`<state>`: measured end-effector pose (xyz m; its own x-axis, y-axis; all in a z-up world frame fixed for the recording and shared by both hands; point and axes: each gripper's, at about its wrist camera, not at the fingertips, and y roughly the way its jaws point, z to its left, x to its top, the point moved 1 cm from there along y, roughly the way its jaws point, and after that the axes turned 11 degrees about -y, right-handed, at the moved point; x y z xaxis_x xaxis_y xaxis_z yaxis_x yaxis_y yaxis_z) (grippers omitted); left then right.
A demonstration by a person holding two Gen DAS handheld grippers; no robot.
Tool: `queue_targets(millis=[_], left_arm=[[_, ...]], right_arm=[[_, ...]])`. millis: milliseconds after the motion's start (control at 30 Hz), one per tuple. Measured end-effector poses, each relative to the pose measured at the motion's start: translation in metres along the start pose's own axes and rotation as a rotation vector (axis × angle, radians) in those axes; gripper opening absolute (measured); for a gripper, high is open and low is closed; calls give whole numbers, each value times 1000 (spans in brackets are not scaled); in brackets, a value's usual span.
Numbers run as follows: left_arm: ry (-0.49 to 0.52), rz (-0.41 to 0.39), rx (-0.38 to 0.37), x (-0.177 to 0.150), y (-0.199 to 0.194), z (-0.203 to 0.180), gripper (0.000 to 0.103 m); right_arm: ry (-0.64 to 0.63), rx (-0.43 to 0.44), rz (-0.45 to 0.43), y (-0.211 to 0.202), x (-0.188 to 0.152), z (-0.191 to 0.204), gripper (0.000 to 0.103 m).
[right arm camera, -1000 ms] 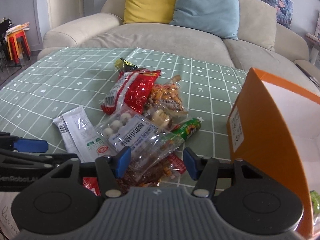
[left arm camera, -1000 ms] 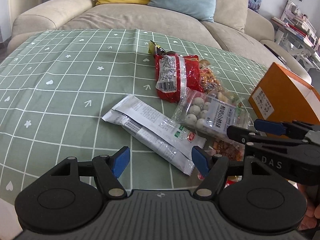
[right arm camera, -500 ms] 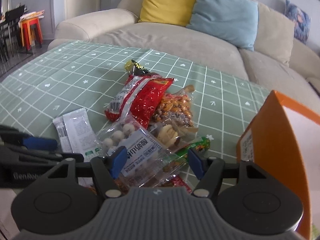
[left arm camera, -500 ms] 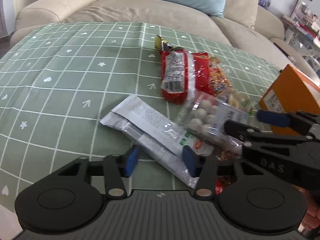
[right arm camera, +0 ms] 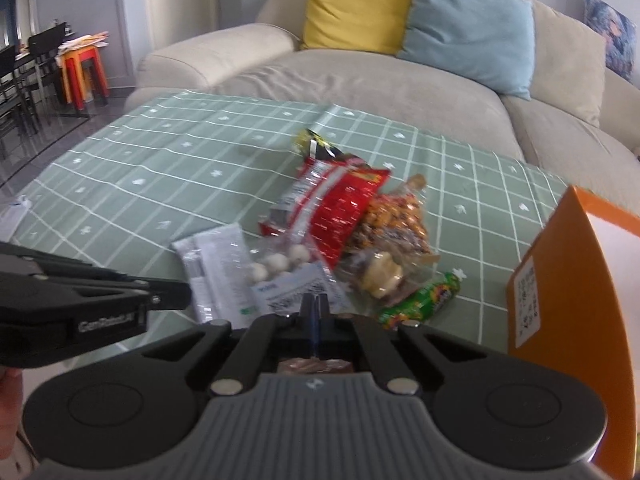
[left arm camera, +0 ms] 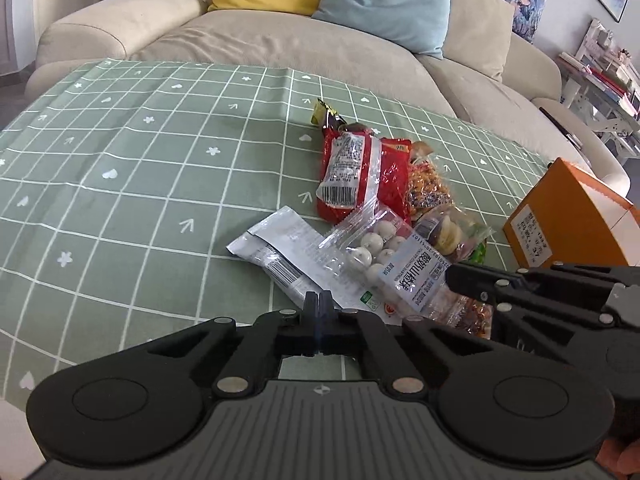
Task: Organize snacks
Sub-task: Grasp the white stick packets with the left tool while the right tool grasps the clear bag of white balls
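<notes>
Hovering over the near edge of the snack pile, left gripper (left arm camera: 319, 300) has its fingers pressed together with nothing visibly between them, tips just above the near end of the white foil packets (left arm camera: 288, 256). Right gripper (right arm camera: 315, 304) is likewise closed tip to tip; can't tell whether it pinches the edge of the clear bag of white balls (right arm camera: 288, 276) directly under it, view is blurred there. Pile sits mid-table on the green grid tablecloth (left arm camera: 120, 184): red packet (left arm camera: 360, 172) at the far end with a dark yellow-tipped wrapper (left arm camera: 326, 114) poking out behind it, clear bag of brown nuts (right arm camera: 396, 216) beside the red one, green candy roll (right arm camera: 424, 300) on the near right. Orange box (right arm camera: 560, 288) stands to the right of the pile, apart from it. Beige sofa (right arm camera: 360, 88) beyond the table with a yellow cushion (right arm camera: 356, 4) and a light blue cushion (right arm camera: 468, 28).
</notes>
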<state>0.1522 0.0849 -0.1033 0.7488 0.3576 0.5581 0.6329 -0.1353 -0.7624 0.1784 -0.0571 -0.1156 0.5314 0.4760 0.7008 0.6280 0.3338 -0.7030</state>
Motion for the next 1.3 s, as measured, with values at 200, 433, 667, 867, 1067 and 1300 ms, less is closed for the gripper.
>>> queue_targets(millis=[200, 433, 667, 867, 1067, 1300], left_arm=[[4, 23, 55, 1, -9, 9, 0], [10, 66, 62, -2, -5, 13, 5], [26, 72, 69, -4, 0, 9, 17], [15, 86, 68, -4, 3, 11, 26], [-26, 89, 56, -2, 2, 14, 41], [-117, 106, 14, 3, 5, 17, 61]], right_arm=[[-74, -46, 0, -3, 1, 11, 3], [-202, -19, 37, 15, 7, 5, 51], [-197, 82, 109, 36, 11, 2, 63], [-203, 84, 126, 42, 11, 12, 59], [-202, 94, 123, 42, 15, 13, 44], [-188, 102, 114, 30, 22, 7, 9]])
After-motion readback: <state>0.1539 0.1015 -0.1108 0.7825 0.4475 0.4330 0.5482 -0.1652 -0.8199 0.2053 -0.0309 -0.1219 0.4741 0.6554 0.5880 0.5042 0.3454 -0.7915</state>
